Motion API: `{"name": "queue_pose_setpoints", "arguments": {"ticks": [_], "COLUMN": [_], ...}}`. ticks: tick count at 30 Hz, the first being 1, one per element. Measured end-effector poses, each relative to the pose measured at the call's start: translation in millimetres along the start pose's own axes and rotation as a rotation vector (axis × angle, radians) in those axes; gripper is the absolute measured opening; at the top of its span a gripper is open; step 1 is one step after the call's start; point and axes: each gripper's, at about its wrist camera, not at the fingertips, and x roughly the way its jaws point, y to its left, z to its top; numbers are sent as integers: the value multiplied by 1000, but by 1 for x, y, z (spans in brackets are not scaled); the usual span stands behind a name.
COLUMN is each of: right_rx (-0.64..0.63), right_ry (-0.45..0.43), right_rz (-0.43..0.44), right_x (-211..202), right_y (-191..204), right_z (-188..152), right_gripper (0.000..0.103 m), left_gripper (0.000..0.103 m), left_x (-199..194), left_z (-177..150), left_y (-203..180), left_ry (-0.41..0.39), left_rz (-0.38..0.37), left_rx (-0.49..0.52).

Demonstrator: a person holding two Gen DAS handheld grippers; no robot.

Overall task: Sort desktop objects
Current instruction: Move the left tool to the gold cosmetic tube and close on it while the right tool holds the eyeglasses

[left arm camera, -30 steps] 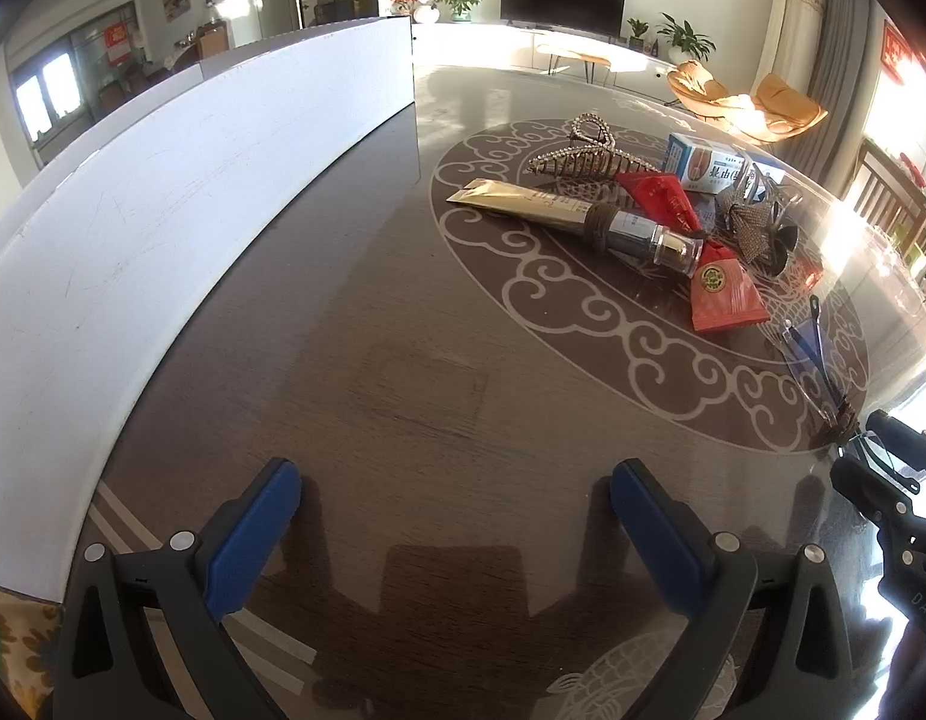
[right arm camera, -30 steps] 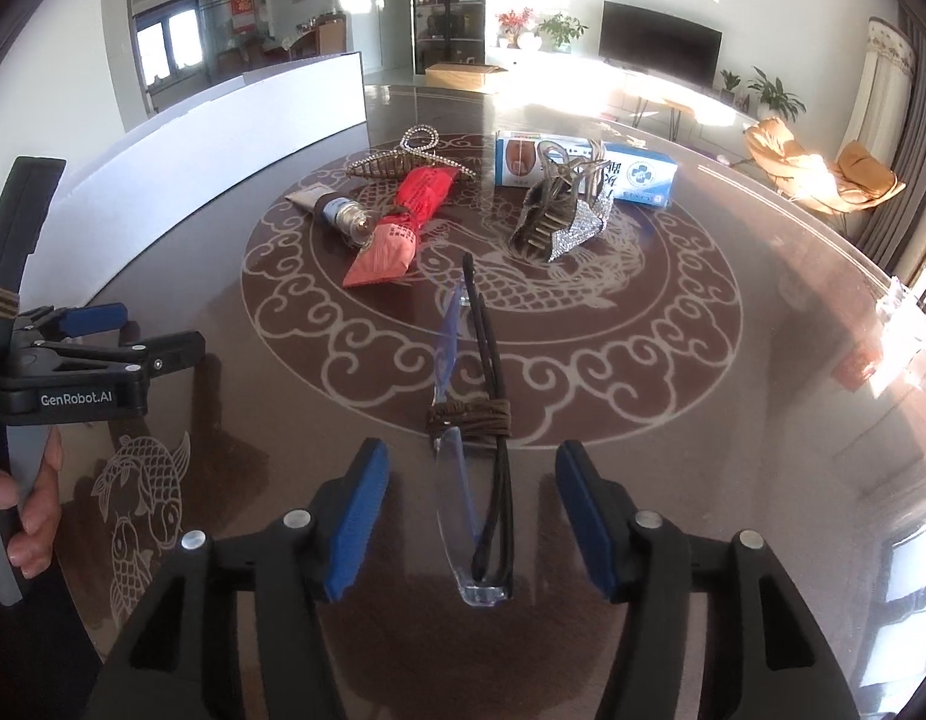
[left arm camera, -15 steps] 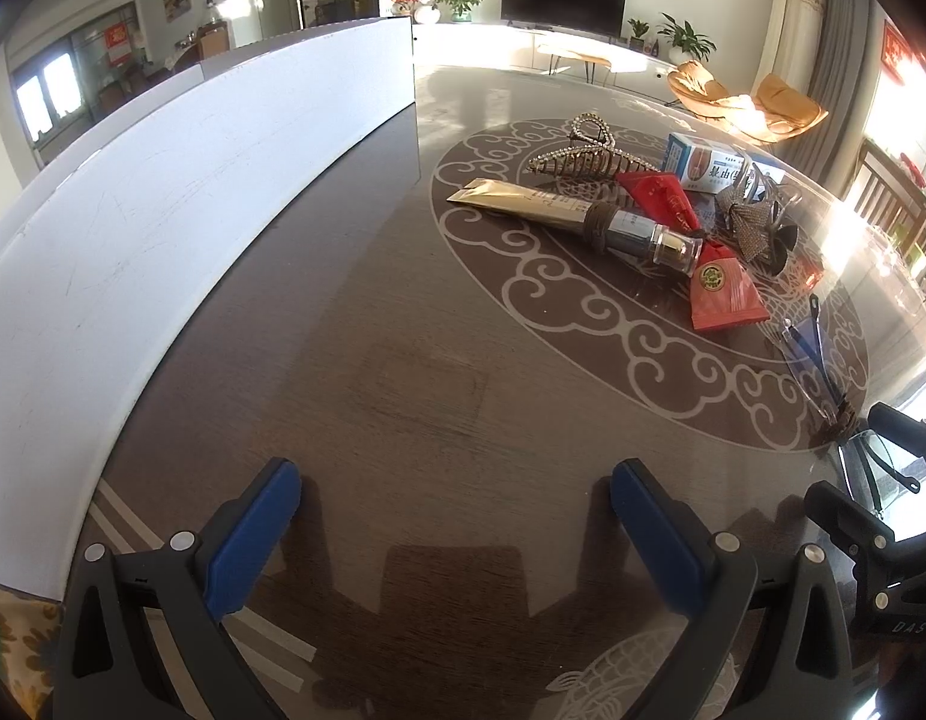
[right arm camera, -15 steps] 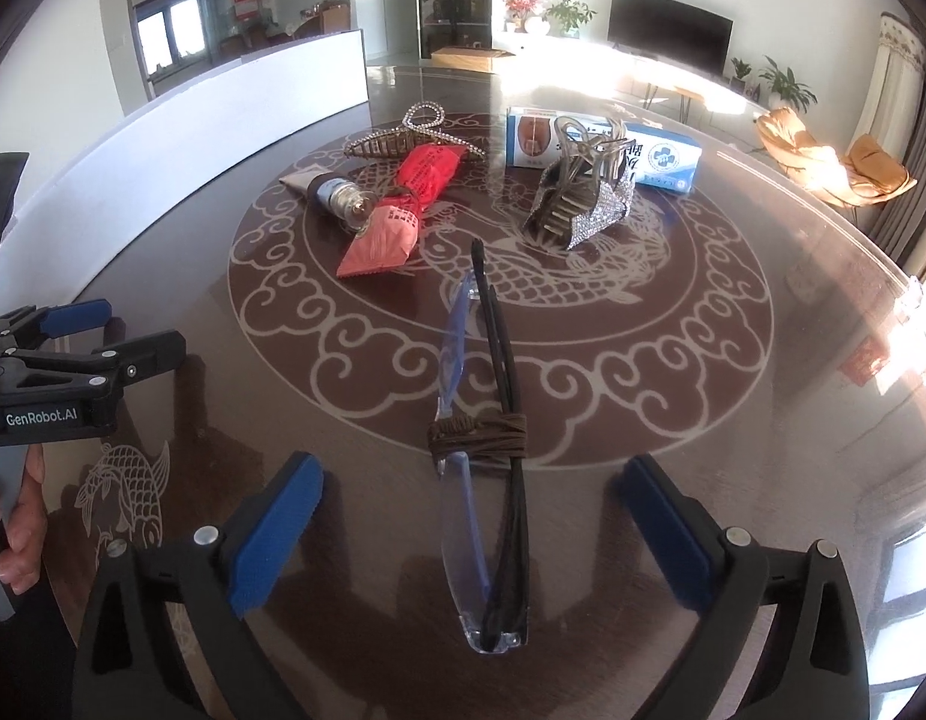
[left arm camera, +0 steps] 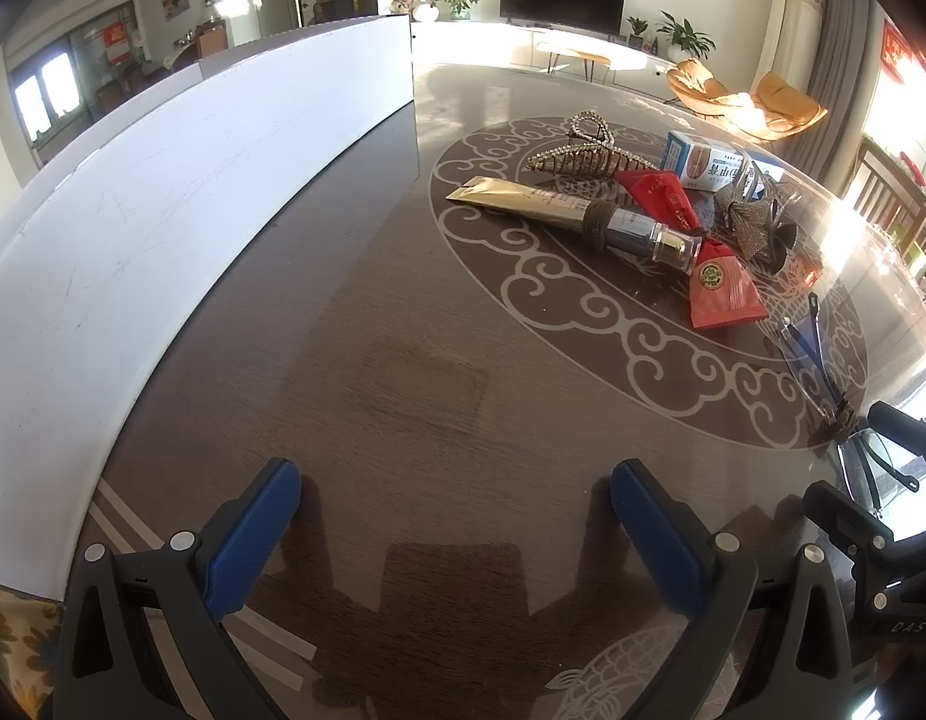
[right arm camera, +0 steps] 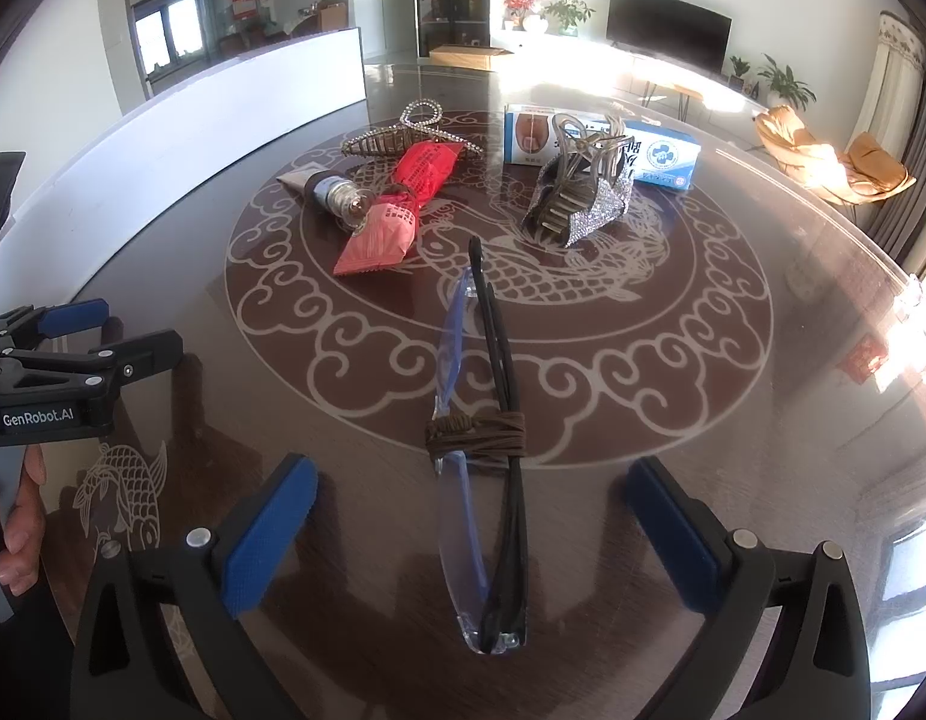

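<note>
**Both tongs spread wide, glasses lying loose between the right pair**

From the right wrist view I see my right gripper [right arm camera: 469, 534] spread as wide as it goes, its blue pads [right arm camera: 264, 534] well clear on either side of the folded eyeglasses [right arm camera: 481, 480]. The glasses lie flat on the glass-topped table [right arm camera: 763, 420], running from bottom centre up toward the middle of the frame, with a brown hair tie [right arm camera: 478, 432] wound around them about halfway along. Neither pad touches them, so nothing is held.

Further up the frame, on the round cloud-pattern inlay, sit the other things: a red sachet [right arm camera: 402, 210] left of centre, a tube with a clear cap [right arm camera: 333, 198] just beside it on the left, a rhinestone hair claw [right arm camera: 402, 135] behind both, a glittery bow hair clip [right arm camera: 583, 198] right of centre, and a blue-and-white medicine box [right arm camera: 643, 144] behind that clip. The sachet seems to overlap the tube's cap, though I cannot be sure from this angle.

At the left edge of the frame a hand [right arm camera: 18, 516] carries the left gripper [left arm camera: 450, 516]. In its own view it is also wide open over bare tabletop at the bottom of the frame, gripping nothing. A long white panel [left arm camera: 162, 228] curves along the left side there, and the pile of objects sits in the upper right.
</note>
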Motion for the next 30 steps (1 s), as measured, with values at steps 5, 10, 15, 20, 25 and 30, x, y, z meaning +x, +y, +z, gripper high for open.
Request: {"name": "queue_pose_setpoints", "arguments": {"ticks": [5, 10, 15, 20, 25, 30], "right_rx": [0, 0, 0, 0, 1, 2], "right_ry": [0, 0, 0, 0, 0, 0], "right_rz": [0, 0, 0, 0, 0, 0], "right_x": [0, 0, 0, 0, -1, -1], "right_y": [0, 0, 0, 0, 1, 1], "right_z": [0, 0, 0, 0, -1, 0], "right_gripper": [103, 103, 103, 103, 103, 103], "left_gripper": [103, 103, 103, 103, 103, 68], "left_x": [-4, 17, 48, 73, 74, 55], "left_z": [17, 69, 112, 128, 122, 99], "left_y": [23, 26, 5, -18, -34, -33], "left_ry": [33, 79, 112, 131, 102, 1], "left_rz": [-264, -226, -162, 6, 69, 23], "left_rx": [-194, -357, -411, -345, -180, -13]}}
